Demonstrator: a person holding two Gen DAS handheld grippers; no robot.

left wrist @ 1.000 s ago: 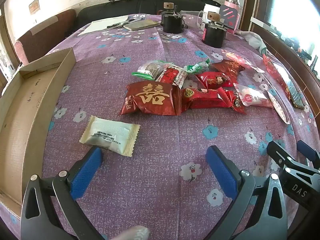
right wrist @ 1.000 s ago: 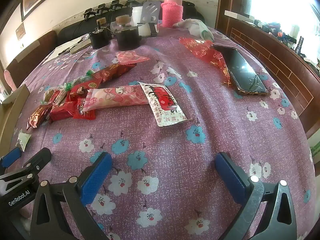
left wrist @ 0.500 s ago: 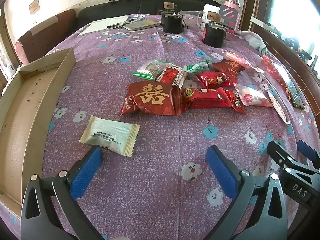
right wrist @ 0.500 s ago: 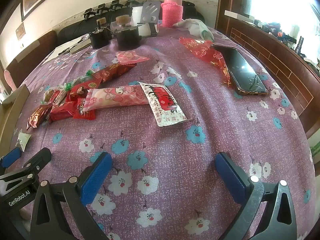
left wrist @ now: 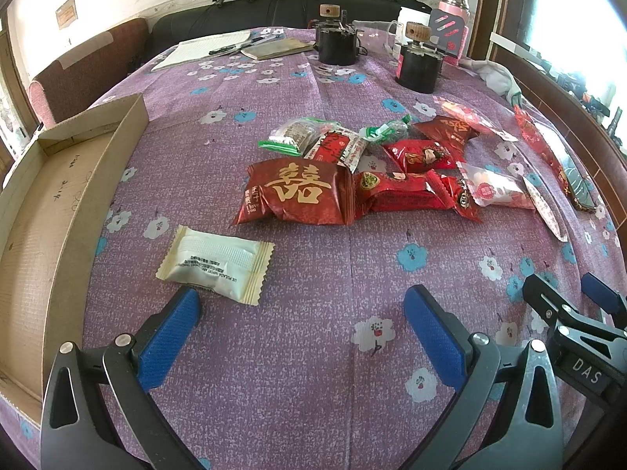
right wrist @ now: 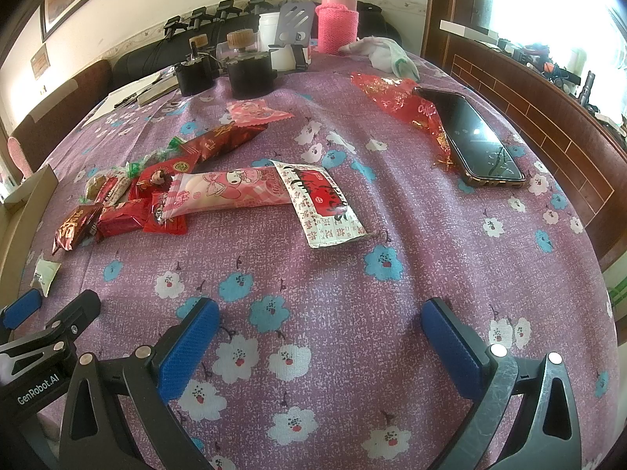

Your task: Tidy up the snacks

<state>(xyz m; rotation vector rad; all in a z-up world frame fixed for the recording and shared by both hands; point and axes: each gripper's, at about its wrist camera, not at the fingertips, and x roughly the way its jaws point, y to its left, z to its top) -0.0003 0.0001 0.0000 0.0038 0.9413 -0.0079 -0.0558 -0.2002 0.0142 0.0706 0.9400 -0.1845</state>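
Observation:
Several snack packets lie on a purple flowered tablecloth. A cream packet (left wrist: pixel 215 264) lies just ahead of my left gripper (left wrist: pixel 301 313), which is open and empty. Behind it sit a big red packet with gold characters (left wrist: pixel 298 192) and a cluster of red packets (left wrist: pixel 403 192). An open cardboard box (left wrist: pixel 58 211) stands at the left. My right gripper (right wrist: pixel 319 327) is open and empty; ahead lie a white-and-red packet (right wrist: pixel 321 203) and a pink cartoon packet (right wrist: pixel 227 194). The right gripper also shows in the left wrist view (left wrist: pixel 576 313).
A phone (right wrist: pixel 470 137) lies on a red wrapper (right wrist: pixel 395 94) at the right. Two black jars (left wrist: pixel 419 64), a pink bottle (right wrist: pixel 337 19), a cloth (right wrist: pixel 384 55) and notebooks (left wrist: pixel 274 49) stand at the far side. The table edge runs along a wooden rail at the right.

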